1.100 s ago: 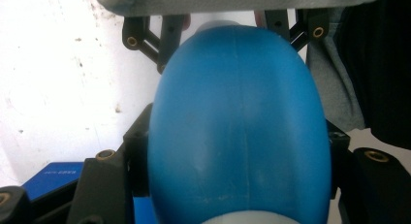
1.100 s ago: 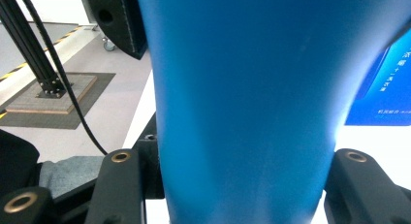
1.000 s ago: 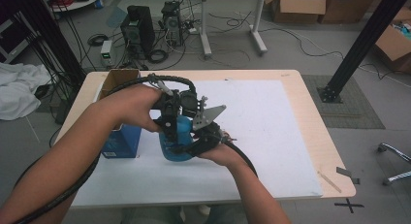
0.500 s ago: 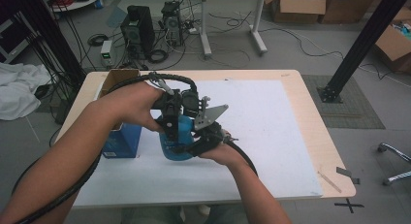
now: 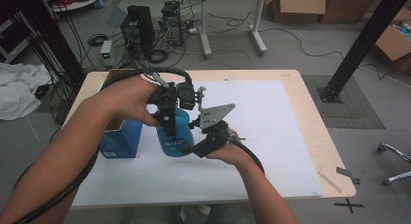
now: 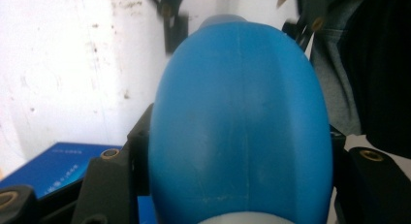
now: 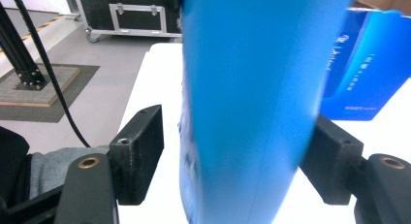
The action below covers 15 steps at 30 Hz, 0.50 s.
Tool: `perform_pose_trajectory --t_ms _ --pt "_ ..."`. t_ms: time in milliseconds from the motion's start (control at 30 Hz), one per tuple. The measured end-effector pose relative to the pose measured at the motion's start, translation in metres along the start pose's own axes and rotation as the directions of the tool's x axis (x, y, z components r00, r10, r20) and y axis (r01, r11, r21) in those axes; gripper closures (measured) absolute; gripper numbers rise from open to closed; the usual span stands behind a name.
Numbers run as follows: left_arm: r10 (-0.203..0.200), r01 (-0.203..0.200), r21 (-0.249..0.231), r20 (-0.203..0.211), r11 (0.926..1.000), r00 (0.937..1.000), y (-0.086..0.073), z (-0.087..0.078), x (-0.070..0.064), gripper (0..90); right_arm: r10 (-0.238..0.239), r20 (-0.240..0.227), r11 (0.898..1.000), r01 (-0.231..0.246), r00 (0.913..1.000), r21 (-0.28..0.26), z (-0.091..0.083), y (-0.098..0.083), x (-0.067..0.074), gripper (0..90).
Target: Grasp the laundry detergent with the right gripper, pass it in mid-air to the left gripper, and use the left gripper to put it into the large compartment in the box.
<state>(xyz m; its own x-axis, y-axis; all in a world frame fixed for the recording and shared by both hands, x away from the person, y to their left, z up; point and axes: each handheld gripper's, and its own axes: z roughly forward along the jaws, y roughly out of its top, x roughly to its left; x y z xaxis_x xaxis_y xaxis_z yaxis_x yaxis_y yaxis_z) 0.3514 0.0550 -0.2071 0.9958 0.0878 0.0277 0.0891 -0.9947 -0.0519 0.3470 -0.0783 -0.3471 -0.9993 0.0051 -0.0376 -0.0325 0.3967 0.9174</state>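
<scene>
Clamping the blue bottle, left gripper holds; right gripper has just been opening around it.

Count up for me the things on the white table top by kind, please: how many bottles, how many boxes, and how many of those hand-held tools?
Blue bottles: 1, the bottle standing on the white sheet.
Blue boxes: 1, the box beside it.
Hand-held tools: 2, the left tool and the right tool, one in each hand, both at the bottle.
Total: 4.

Black hand-held gripper jaws w/ brass screw inserts, grey triangular plate, black cables, bare forearms
</scene>
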Motion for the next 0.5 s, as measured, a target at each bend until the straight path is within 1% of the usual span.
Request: perform_pose_trajectory --t_ms 67,100,233,333,400,500 --pt "-0.016 0.016 0.0 -0.002 0.9999 0.9999 -0.003 -0.003 0.003 40.3 -0.002 0.0 1.0 0.002 1.0 0.009 -0.006 0.001 0.0 28.2" --pt "-0.034 0.034 0.003 0.004 0.9994 0.9994 -0.005 -0.004 0.004 40.3 -0.004 0.003 1.0 0.004 1.0 0.024 -0.009 0.001 0.0 26.6" --pt "-0.082 0.082 0.014 0.027 0.9965 0.9962 -0.012 -0.009 0.01 40.3 0.005 0.012 0.997 -0.006 0.9999 0.079 -0.022 0.002 -0.002 21.7" --pt "-0.103 0.103 0.021 0.031 0.9945 0.9942 -0.015 -0.013 0.013 40.1 0.011 0.018 0.994 -0.013 0.9998 0.109 -0.035 0.006 -0.003 20.1" --pt "-0.127 0.126 0.021 0.035 0.9918 0.9913 -0.017 -0.015 0.015 40.0 0.006 0.02 0.992 -0.009 0.9998 0.129 -0.042 0.01 -0.003 18.6" --pt "-0.154 0.153 0.025 0.04 0.988 0.9873 -0.02 -0.02 0.018 40.0 -0.001 0.025 0.985 -0.003 0.9997 0.17 -0.051 0.016 -0.003 15.4"
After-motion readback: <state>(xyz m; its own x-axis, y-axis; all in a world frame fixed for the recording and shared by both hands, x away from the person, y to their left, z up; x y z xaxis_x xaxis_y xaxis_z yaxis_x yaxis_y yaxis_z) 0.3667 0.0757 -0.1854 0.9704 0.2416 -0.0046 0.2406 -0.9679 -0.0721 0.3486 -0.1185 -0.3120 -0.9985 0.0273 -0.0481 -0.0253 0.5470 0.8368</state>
